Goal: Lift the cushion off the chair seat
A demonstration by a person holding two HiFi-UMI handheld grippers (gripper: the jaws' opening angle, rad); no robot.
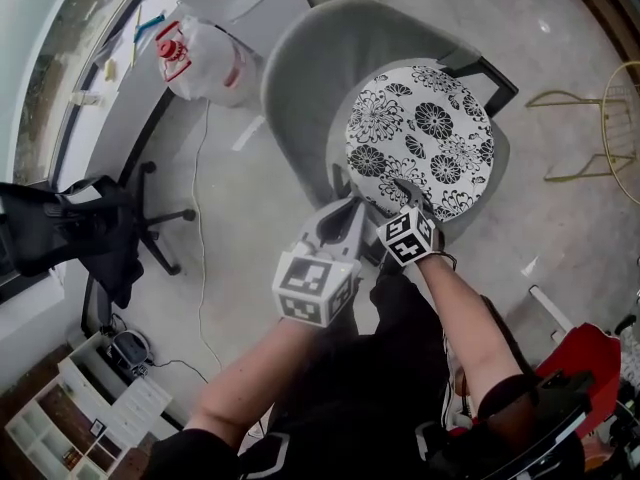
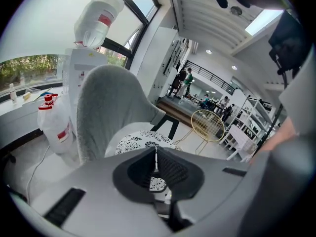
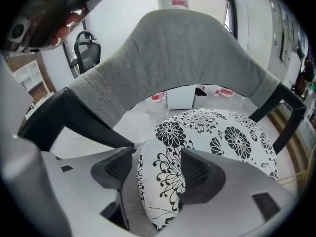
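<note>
A round white cushion (image 1: pixel 420 138) with black flowers lies on the seat of a grey padded chair (image 1: pixel 300 78). My right gripper (image 1: pixel 410 196) stands open at the cushion's near edge. In the right gripper view the cushion's rim (image 3: pixel 160 181) sits between the two dark pads (image 3: pixel 118 169), under the chair's curved back (image 3: pixel 182 48). My left gripper (image 1: pixel 345 218) hovers just left of it, short of the seat's front. Its pads (image 2: pixel 170 169) meet at the tips, shut on nothing, with the cushion (image 2: pixel 140 141) and chair back (image 2: pixel 108 107) beyond them.
A black office chair (image 1: pixel 90 228) stands at the left, and water jugs (image 1: pixel 205 58) sit behind the grey chair. A gold wire chair (image 1: pixel 610 118) is at the right, a white shelf (image 1: pixel 80 408) at the lower left, a red object (image 1: pixel 590 358) at the lower right.
</note>
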